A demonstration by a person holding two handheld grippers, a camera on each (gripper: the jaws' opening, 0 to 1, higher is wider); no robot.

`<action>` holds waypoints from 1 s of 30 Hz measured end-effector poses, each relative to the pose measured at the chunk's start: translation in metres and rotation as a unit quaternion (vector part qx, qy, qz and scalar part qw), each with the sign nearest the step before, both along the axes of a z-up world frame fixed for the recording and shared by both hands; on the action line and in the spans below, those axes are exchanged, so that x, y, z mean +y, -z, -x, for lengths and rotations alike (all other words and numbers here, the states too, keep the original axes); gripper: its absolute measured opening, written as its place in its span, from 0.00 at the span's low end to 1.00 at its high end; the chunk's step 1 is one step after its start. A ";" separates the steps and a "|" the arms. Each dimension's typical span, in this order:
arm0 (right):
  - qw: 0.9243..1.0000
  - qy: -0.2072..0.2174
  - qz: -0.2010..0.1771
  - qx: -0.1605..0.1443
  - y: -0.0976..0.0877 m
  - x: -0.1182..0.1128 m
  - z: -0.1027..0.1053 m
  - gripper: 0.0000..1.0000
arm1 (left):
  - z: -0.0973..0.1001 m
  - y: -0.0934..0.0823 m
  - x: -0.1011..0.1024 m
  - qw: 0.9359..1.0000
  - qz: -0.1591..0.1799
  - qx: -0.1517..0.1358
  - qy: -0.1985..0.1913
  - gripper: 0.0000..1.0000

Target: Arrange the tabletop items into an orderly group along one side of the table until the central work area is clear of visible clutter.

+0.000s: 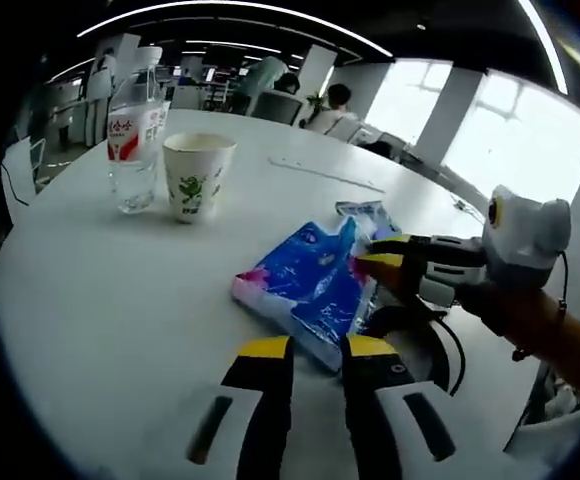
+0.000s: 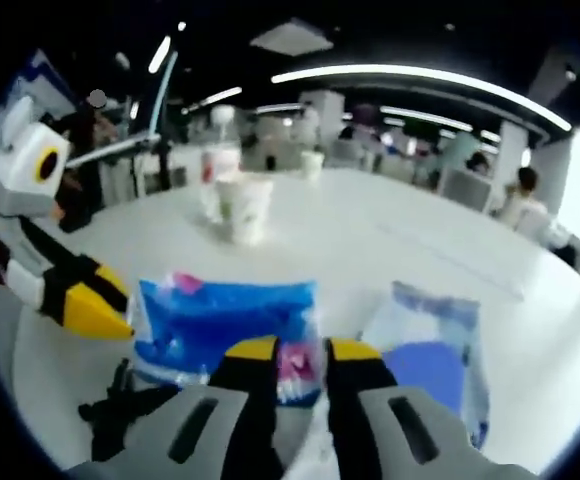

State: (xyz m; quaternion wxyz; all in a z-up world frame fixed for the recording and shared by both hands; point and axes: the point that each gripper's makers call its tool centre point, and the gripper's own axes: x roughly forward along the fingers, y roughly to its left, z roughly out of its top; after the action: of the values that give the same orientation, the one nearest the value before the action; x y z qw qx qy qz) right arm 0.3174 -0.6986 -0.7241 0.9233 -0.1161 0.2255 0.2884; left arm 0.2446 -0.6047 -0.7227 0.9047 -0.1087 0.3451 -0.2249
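A blue tissue pack (image 1: 305,285) (image 2: 225,320) lies flat on the white table (image 1: 110,300). My left gripper (image 1: 317,350) has its jaws close together, with the pack's near corner between them. My right gripper (image 2: 304,352) comes in from the right in the left gripper view (image 1: 382,253) and is shut on the pack's opposite edge. In the right gripper view, my left gripper (image 2: 110,312) meets the pack's left edge. A second, clear-and-blue pack (image 1: 365,212) (image 2: 430,360) lies just beside the first.
A paper cup (image 1: 198,175) (image 2: 245,205) and a water bottle (image 1: 135,130) (image 2: 218,160) stand together farther back. A small black object (image 1: 410,325) (image 2: 120,405) lies near the pack. People sit at desks beyond the table's far edge.
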 end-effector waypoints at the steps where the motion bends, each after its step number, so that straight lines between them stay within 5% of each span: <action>1: 1.000 0.004 -0.002 0.001 0.000 0.000 0.000 0.09 | 0.000 0.001 0.001 1.000 -0.002 0.001 0.000 0.14; 3: 1.000 0.010 -0.003 0.004 0.002 -0.001 -0.001 0.06 | -0.001 0.002 0.006 1.000 -0.026 -0.004 -0.001 0.11; 12: 1.000 0.020 -0.019 0.011 0.000 0.002 0.000 0.01 | -0.004 0.000 0.014 1.000 -0.020 -0.002 -0.008 0.02; 30: 0.997 0.035 -0.061 0.015 -0.023 0.001 0.011 0.00 | -0.017 -0.015 0.030 1.000 -0.004 -0.018 -0.023 0.01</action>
State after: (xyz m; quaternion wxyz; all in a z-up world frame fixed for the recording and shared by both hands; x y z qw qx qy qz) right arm 0.3068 -0.6981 -0.7012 0.9348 -0.0473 0.2256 0.2704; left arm 0.2621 -0.5747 -0.7077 0.9161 -0.1085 0.3273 -0.2046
